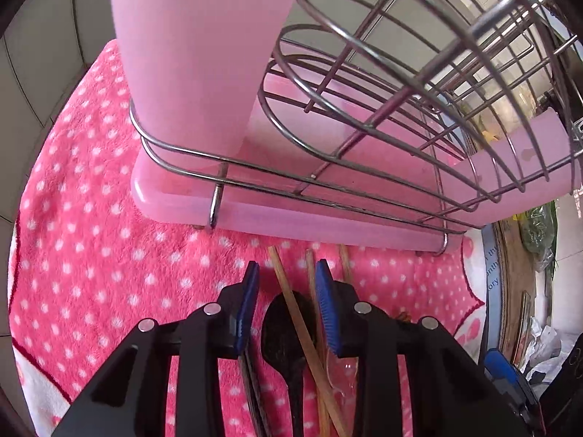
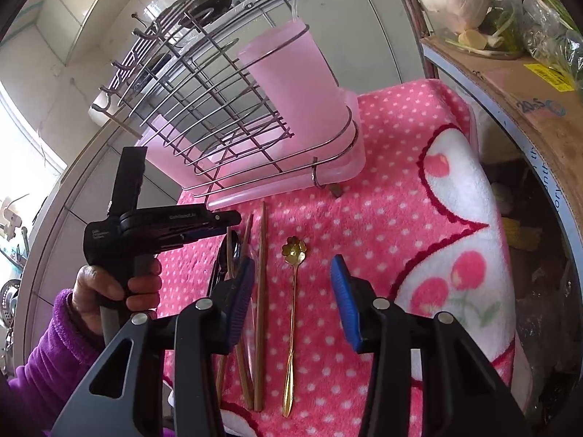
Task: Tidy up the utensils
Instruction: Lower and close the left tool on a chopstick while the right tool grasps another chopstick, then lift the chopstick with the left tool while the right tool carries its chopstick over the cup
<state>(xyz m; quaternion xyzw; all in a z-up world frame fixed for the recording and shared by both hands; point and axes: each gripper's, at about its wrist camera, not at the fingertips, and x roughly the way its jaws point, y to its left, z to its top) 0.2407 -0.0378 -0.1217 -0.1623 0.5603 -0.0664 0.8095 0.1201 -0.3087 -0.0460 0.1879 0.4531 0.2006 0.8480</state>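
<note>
Wooden chopsticks (image 2: 260,291), a black spoon (image 2: 233,247) and a gold flower-headed spoon (image 2: 293,291) lie on a pink dotted towel (image 2: 382,218). Behind them stands a wire dish rack (image 2: 204,109) on a pink tray with a pink utensil cup (image 2: 298,87). My left gripper (image 1: 288,291) is open, low over the black spoon (image 1: 284,327) and chopsticks (image 1: 291,298); it also shows in the right wrist view (image 2: 233,218). My right gripper (image 2: 291,280) is open above the gold spoon and holds nothing.
The rack's tray (image 1: 291,222) sits just beyond the left fingertips, the pink cup (image 1: 196,54) towering above. A cardboard box (image 2: 510,83) with vegetables stands at the right. Tiled wall is behind the rack.
</note>
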